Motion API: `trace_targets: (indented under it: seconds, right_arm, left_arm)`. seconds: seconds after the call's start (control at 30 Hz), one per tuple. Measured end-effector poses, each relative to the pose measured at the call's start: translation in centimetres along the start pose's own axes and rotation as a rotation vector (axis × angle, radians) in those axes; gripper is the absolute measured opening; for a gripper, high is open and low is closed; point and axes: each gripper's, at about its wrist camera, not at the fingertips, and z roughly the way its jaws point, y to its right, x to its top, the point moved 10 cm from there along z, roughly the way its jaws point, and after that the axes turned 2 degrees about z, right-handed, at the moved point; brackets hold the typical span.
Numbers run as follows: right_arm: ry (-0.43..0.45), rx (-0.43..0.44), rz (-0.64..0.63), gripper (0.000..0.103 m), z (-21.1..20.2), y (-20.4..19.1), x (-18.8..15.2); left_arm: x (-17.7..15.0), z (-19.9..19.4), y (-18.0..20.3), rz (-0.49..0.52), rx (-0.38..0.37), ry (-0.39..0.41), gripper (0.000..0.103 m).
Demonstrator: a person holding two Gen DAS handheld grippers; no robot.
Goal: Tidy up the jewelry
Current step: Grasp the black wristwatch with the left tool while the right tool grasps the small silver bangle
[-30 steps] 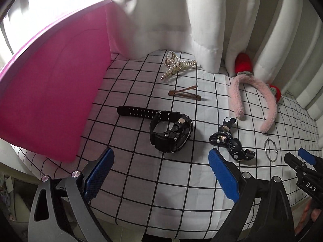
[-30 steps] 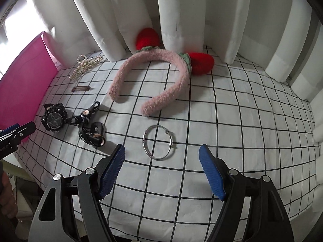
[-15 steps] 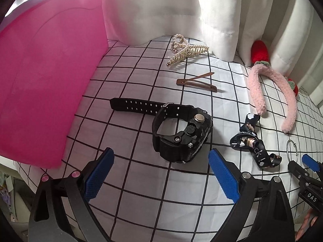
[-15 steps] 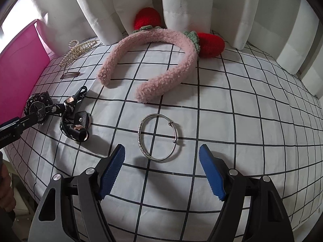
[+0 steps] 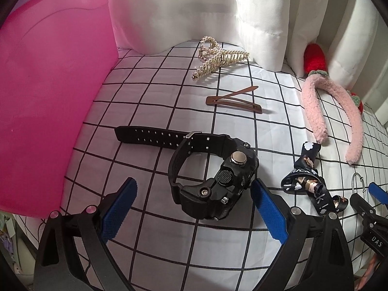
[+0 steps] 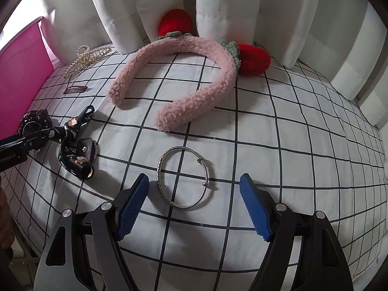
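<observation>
A black wristwatch (image 5: 213,181) lies on the checked cloth, its case between the blue pads of my open left gripper (image 5: 194,206). A silver bangle (image 6: 183,177) lies flat between the blue pads of my open right gripper (image 6: 194,206). A black patterned hair tie (image 5: 310,184) lies between the two grippers; it also shows in the right wrist view (image 6: 75,150). A brown hair clip (image 5: 234,100), a pearl claw clip (image 5: 218,59) and a pink fuzzy headband (image 6: 184,82) with red strawberries lie farther back.
A pink box (image 5: 43,101) stands at the left edge of the cloth. White curtains (image 6: 218,12) hang along the back. The cloth's front edge runs just below both grippers. The right gripper's tip (image 5: 373,201) shows at the left wrist view's right side.
Both grippers have moved forward and down. The left one has closed in around the watch, the right one around the bangle. Both stay open. No object has moved.
</observation>
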Motion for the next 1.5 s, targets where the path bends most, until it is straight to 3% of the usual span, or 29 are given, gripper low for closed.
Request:
trace_targets:
  seconds: [0.4,0.87,1.07,1.1,1.13,1.17,1.5]
  right_arm:
    - [0.034,0.002,-0.005,0.084,0.6,-0.1,0.7]
    - [0.051,0.011,-0.007,0.083,0.4,-0.2,0.6]
    - [0.062,0.026,-0.036,0.064,-0.1,-1.2,0.6]
    - [0.064,0.027,-0.041,0.058,-0.3,-1.4,0.6]
    - [0.068,0.03,-0.046,0.045,-0.4,-1.6,0.6]
    - [0.074,0.024,-0.05,0.041,-0.5,-1.6,0.7]
    - [0.067,0.045,-0.033,0.041,-0.7,-1.4,0.5]
  left_arm:
    - [0.5,1.6,0.8,-0.009,-0.017,-0.016,0.093]
    - [0.8,1.6,1.1,-0.005,-0.019,0.01,0.093]
    - [0.7,1.1,1.5,0.016,-0.031,0.02,0.079]
    - [0.7,1.0,1.5,0.017,-0.032,0.021,0.075]
    - [0.7,0.9,1.6,0.019,-0.033,0.025,0.069]
    - [0.8,0.7,1.6,0.022,-0.032,0.028,0.066]
    - [0.3,0.3,1.2,0.014,-0.042,0.011,0.063]
